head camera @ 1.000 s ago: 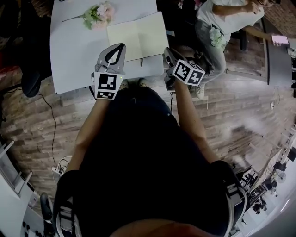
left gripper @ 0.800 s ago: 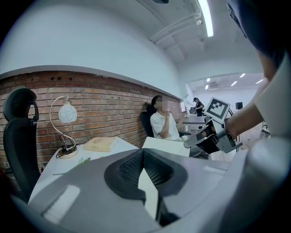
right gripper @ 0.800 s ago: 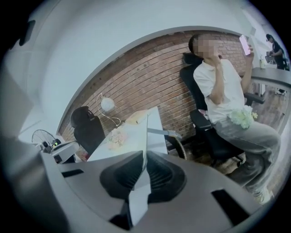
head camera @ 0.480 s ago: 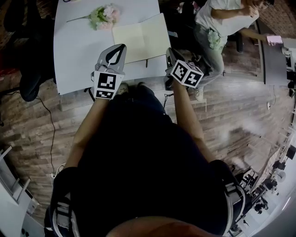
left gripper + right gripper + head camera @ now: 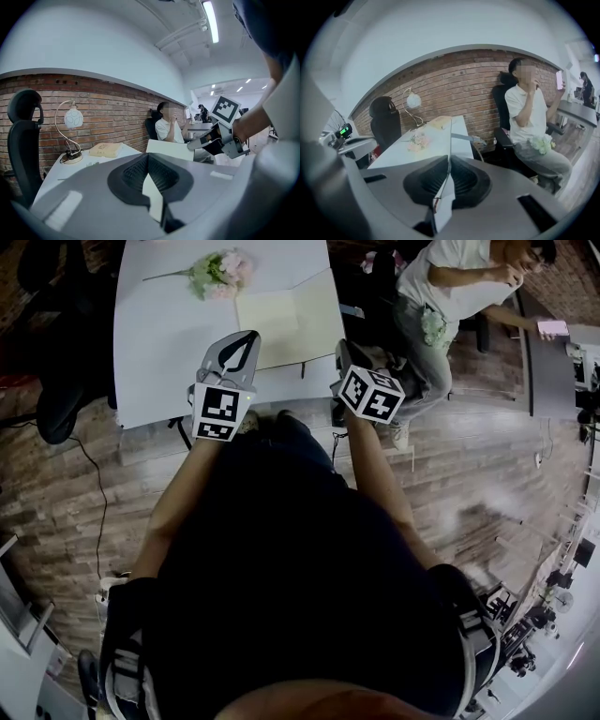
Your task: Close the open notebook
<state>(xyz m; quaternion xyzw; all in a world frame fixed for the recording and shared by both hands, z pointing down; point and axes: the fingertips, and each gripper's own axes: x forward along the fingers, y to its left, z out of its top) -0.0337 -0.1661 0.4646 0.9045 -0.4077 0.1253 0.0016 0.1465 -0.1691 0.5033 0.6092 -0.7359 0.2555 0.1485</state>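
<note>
The right hand-held gripper [image 5: 449, 161] is pinching the open notebook [image 5: 281, 320] at its near right corner, its jaws having just been closing on the leaf, probably to swing it over the spine. The left hand-held gripper [image 5: 248, 337], jaws pressed together and empty, is hovering by the left page. The notebook is lying on a white desk [image 5: 159, 343] beside pink flowers [image 5: 220, 273]; a seated person [image 5: 441, 296] is waiting near a brick wall [image 5: 464, 79].

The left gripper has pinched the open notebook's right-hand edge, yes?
No, the right gripper has it: in the right gripper view its jaws, which have just been closing, pinch the right-hand edge of the notebook.
</note>
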